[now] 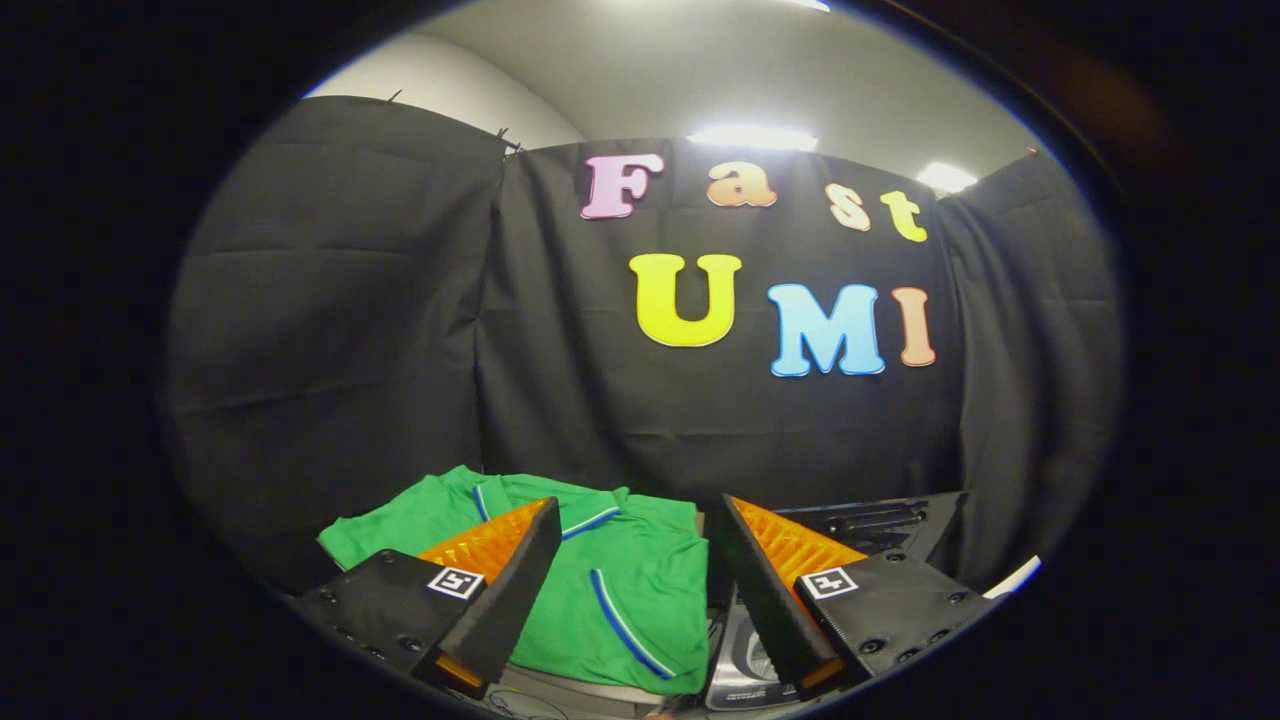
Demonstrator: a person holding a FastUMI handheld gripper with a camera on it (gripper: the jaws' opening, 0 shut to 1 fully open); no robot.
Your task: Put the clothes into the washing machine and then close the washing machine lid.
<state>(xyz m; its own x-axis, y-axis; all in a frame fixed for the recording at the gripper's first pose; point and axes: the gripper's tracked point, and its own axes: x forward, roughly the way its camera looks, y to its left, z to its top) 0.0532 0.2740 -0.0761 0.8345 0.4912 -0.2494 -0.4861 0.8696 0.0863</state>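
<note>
The gripper [635, 520] holds its two fingers spread wide apart, and nothing is caught between them; neither finger presses on anything. In the gap between the fingers, and running under and past the left one, lies a green garment [610, 590] with blue-and-white striped trim, folded flat, its collar end lying farther from the fingers and its nearer hem close to the camera. The left finger [500, 560] hangs over the garment's left half, though whether it touches the cloth cannot be told. The garment rests on a pale surface [590, 690], of which just a thin strip shows at the near edge below the hem. Under and beyond the right finger [775, 565] sits the washing machine [745, 660], just beside the garment's right edge: a grey, glossy part shows low between the garment and that finger, and a dark ribbed panel [880, 520] stands behind the fingertip. Beyond everything hangs the booth's black cloth wall [340, 330], with a pale ceiling [640, 70] and bright lights [752, 136] above it.
</note>
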